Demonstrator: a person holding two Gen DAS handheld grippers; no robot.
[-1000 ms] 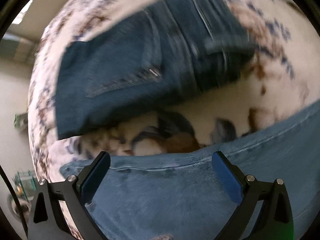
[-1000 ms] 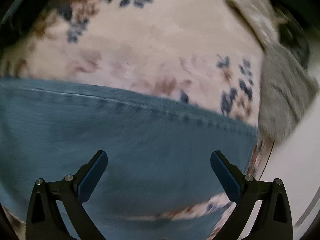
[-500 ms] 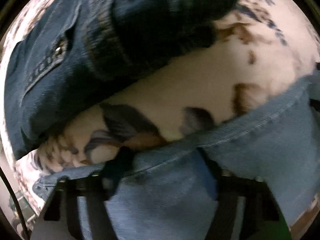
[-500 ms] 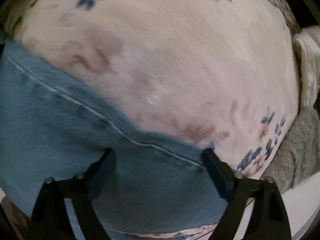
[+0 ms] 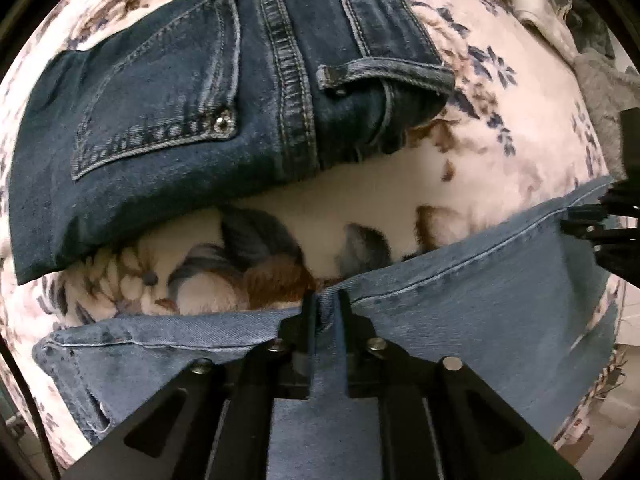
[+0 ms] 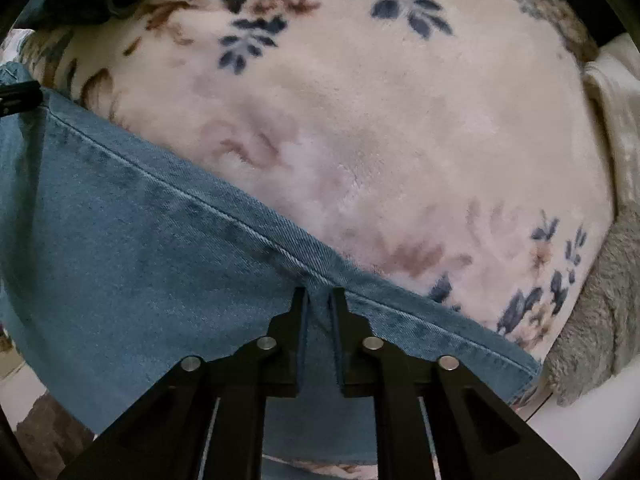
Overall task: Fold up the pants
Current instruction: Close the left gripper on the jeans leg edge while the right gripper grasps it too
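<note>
Left hand-held gripper (image 5: 325,312), right hand-held gripper (image 6: 318,308), pinching pants (image 5: 480,312)

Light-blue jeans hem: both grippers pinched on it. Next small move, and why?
Probably lift both together and carry the hem forward. The left gripper and right gripper are each shut on the light-blue jeans at the stitched edge, which lies flat on the floral blanket, unfolded.
</note>
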